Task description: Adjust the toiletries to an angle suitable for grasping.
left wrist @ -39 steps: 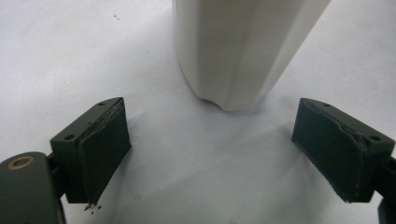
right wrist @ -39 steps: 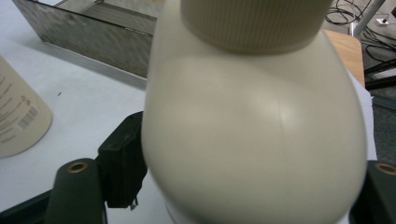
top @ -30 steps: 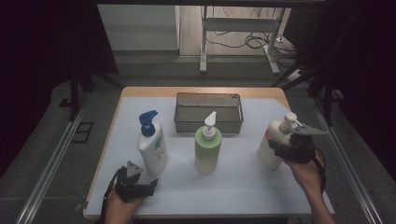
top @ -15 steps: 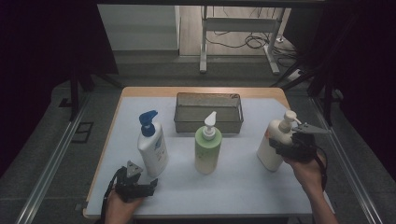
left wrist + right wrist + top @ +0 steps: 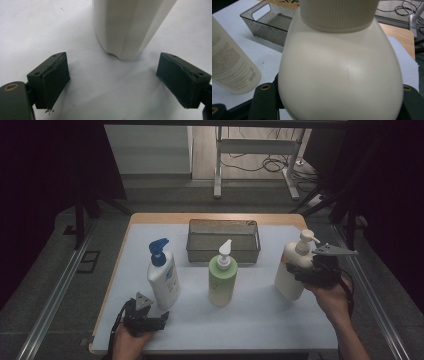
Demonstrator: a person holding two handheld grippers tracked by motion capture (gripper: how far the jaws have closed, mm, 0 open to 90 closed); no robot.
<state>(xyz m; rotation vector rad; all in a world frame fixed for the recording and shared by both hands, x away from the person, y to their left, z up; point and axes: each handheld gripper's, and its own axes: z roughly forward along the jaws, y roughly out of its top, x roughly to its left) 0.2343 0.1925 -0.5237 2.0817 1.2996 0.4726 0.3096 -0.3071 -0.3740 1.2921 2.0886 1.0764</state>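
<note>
Right gripper (image 5: pixel 300 270) clamped on cream pump bottle (image 5: pixel 292 270), right of the wire basket (image 5: pixel 223 240). Lift straight, keep upright, then lower gently into basket. Left gripper (image 5: pixel 162 316) open.

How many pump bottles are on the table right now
3. The blue-pump white bottle stands at the left near the left claw, the green bottle in the middle before the mesh basket, and the cream bottle at the right in the right claw.
</note>
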